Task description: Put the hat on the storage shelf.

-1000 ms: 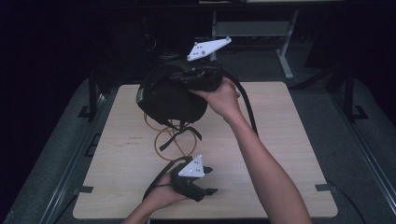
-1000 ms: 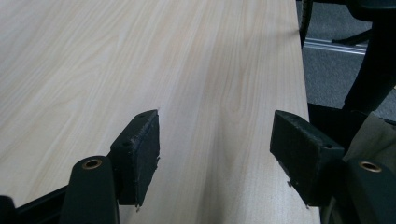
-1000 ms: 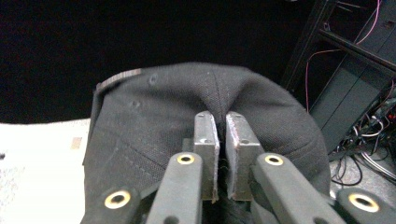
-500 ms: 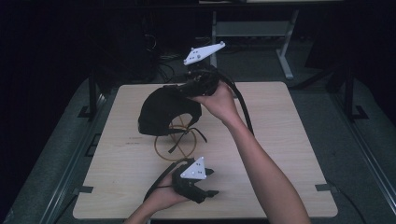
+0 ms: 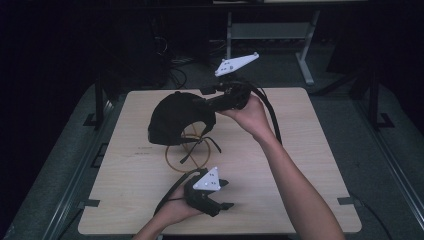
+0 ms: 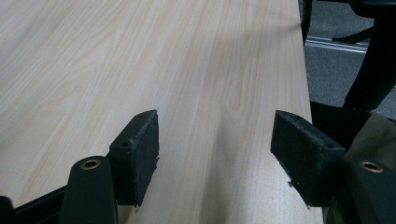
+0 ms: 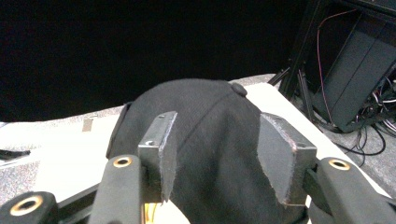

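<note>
A black cap (image 5: 176,119) rests on the wooden table (image 5: 300,150), its crown up and a strap (image 5: 199,148) trailing toward me. Under it lies a tan cord loop (image 5: 176,159). My right gripper (image 5: 212,102) sits at the cap's right side. In the right gripper view its jaws have just been opening, and the gripper (image 7: 218,119) straddles the cap's crown (image 7: 196,95) without visibly pinching it. My left gripper (image 5: 226,194) lies low near the table's front edge. In the left gripper view it (image 6: 215,119) is open over bare wood (image 6: 93,56), with nothing between the pads.
A metal stand (image 5: 305,60) stands beyond the table's far edge. Dark floor surrounds the table, with black racks and cables (image 7: 359,116) off one corner. A black chair leg (image 6: 373,70) stands past the table's edge (image 6: 304,79) in the left gripper view.
The right hand has come down and the cap has sunk from hanging above the table to resting on it. The right jaws have spread apart. The left gripper has stayed put.
</note>
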